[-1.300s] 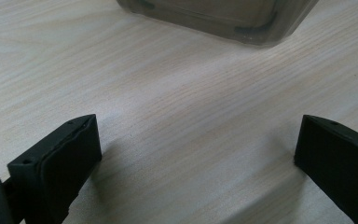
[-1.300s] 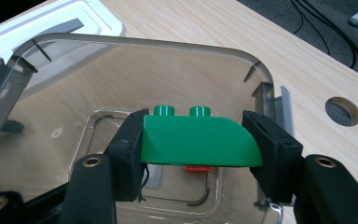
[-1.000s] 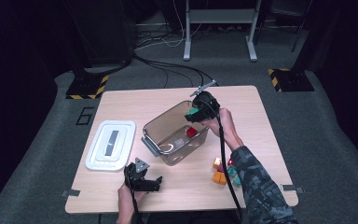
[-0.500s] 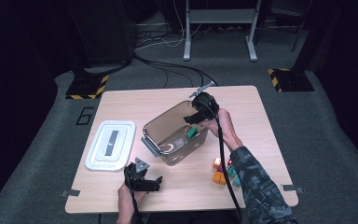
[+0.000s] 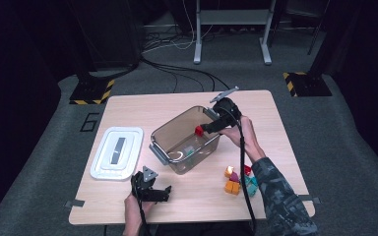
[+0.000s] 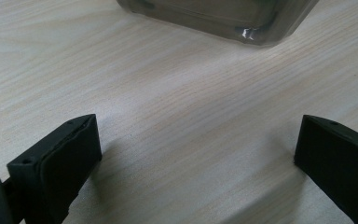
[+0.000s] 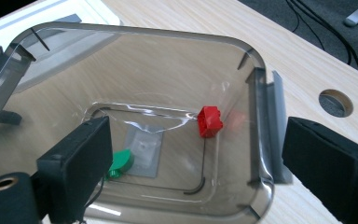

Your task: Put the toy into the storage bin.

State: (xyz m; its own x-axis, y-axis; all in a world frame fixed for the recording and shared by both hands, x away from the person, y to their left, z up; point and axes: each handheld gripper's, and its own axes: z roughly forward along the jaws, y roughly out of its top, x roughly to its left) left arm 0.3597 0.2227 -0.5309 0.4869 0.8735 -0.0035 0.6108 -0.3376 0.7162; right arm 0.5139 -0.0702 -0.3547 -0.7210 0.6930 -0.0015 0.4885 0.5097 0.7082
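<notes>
**Right gripper empty over the bin, next blocks back by our forearm**

Nearest us in the high view, our left gripper [image 5: 152, 189] rests on the wooden table [image 5: 142, 108], jaws spread wide with nothing between them; in the left gripper view we see bare wood and the bin's corner ahead. Just right of it, beside our right forearm, sits the cluster of loose blocks [image 5: 237, 179], orange, magenta, red and teal, touching one another.

Farther out stands the clear plastic bin [image 5: 163, 147], its white lid [image 5: 117, 151] set apart on its left. Our right gripper [image 5: 207, 127] hangs above the bin's far right rim; its jaws have just been opening and stand wide, holding nothing. Below them in the right gripper view lie a green block [image 7: 120, 163] and a red block [image 7: 209, 122] on the bin floor.

We judge the next pick lies behind the right gripper, towards us, so that hand must draw back to the cluster; it is the nearer hand.
</notes>
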